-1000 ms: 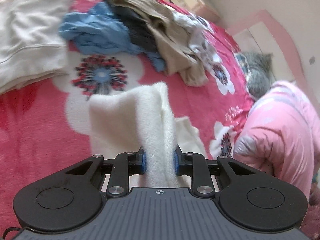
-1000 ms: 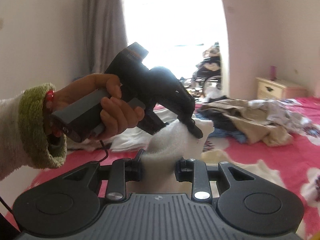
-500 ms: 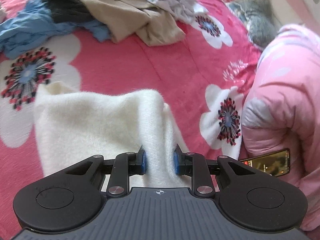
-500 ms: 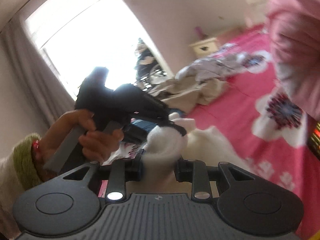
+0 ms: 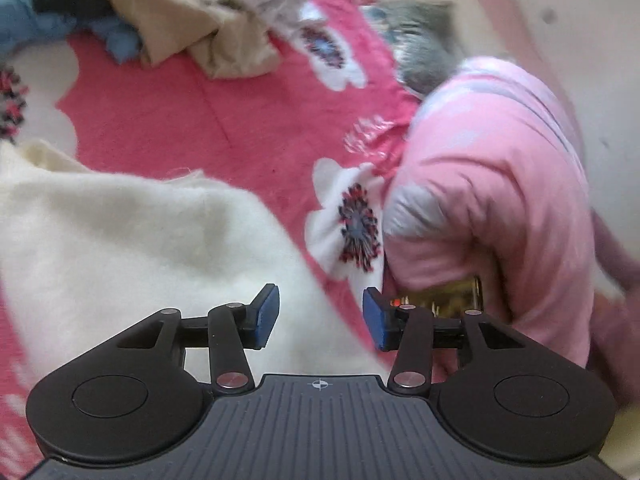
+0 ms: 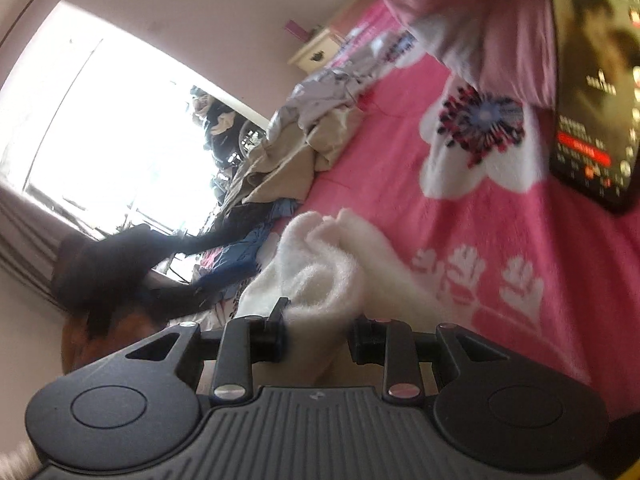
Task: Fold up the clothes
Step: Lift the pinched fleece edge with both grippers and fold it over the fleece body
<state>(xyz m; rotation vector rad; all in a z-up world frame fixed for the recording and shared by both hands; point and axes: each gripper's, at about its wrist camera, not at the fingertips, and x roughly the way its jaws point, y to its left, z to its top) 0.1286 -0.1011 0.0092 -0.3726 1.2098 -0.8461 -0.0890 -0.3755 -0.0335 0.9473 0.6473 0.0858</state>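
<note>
Between my left gripper (image 5: 320, 316) fingers, which are spreading apart at this moment, the fluffy cream-white knitted garment (image 5: 132, 248) lies free: the blue pads stand clear of it on both sides, so that hand has let go. My right gripper (image 6: 318, 330) is clenched on a bunched fold of the same garment, the wool puffing up between its black fingers. The garment lies on the pink flowered bed cover (image 5: 240, 120), its bulk spread to the left in the left wrist view.

I judge it light, soft and springy, with a nap that gives good friction. It will not hold a crease by itself and will slump wherever it is unsupported. A hem or corner, pinched through both layers, looks the best place to take hold.

Open bed shows beyond the garment's far edge. Further off sits a heap of unfolded clothes (image 5: 188, 20) in tan, blue and grey. On the right a pink padded quilt (image 5: 492, 184) crowds in, with a lit phone (image 6: 592, 80) propped against it, so I would keep any sweep away from that side.
</note>
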